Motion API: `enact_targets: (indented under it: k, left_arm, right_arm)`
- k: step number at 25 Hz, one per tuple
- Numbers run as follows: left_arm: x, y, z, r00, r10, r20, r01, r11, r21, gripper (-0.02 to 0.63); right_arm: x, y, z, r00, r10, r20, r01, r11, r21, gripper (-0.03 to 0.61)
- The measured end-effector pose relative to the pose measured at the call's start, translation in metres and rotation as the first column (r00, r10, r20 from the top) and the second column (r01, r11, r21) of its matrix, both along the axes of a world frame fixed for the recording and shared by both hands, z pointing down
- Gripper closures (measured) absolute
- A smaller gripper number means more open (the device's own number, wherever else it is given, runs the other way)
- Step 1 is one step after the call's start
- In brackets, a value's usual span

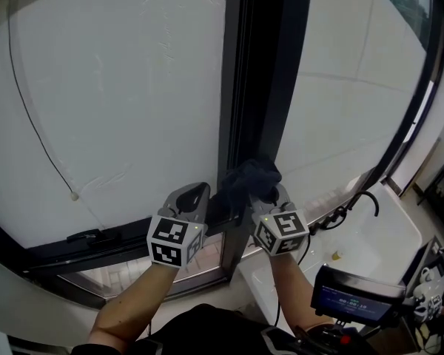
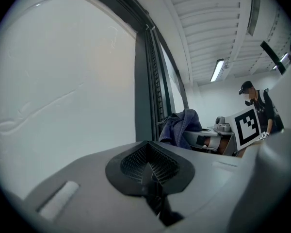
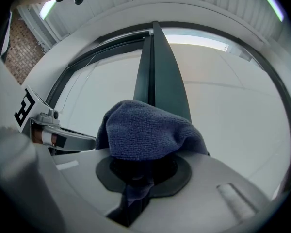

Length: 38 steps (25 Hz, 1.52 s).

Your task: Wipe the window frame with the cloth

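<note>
Two grippers are up at the window, and only one is doing anything useful. The right gripper [image 3: 138, 178] has its jaws clamped on the cloth [image 3: 145, 130], with a big bunch puffing out ahead of them. That bunch sits low on the frame [image 1: 263, 65], the dark upright between the two sheets of glass [image 1: 133, 87]. From the head view it looks pressed right against the frame, though I can't swear it's actually touching.

The left gripper [image 2: 150, 171] is just left of the frame at about the same height. Its jaws are pressed together with nothing between them, so it's basically along for the ride.

On the cloth itself:
- It's a dark blue terry kind of thing, so I'd guess soft, light and floppy. It flops over the jaws rather than holding any shape.
- The fold is pinched deep, which seems the right place to grab it. An edge grip would probably drag loose once it rubs on the frame.
- Plenty of fabric pokes out front, so the padding should meet the frame before the hard jaw plastic does.

Nearly all of the frame rises above the cloth, so my read is the wiping is nowhere near finished.
</note>
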<state>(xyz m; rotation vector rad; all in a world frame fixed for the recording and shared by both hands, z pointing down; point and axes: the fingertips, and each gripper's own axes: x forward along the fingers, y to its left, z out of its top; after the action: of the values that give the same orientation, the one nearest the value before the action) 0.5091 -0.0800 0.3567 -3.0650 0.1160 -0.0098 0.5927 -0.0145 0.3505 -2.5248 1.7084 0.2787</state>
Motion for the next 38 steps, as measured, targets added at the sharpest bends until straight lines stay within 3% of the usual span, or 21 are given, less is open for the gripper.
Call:
enact_targets:
  k: [23,38]
  left_arm:
    - [-0.002,0.010,0.091,0.995,0.015,0.100,-0.014,1.000,-0.012,0.620]
    - [-0.003,0.011,0.151,0.981,-0.040,0.192,0.049,0.998,-0.041,0.620]
  right_arm:
    - [0.000,-0.003,0.111,0.998,0.034,0.047,-0.026,0.988,-0.153,0.528]
    - [0.000,-0.008,0.181,0.992,0.001,0.129,0.030,0.970,-0.242,0.528]
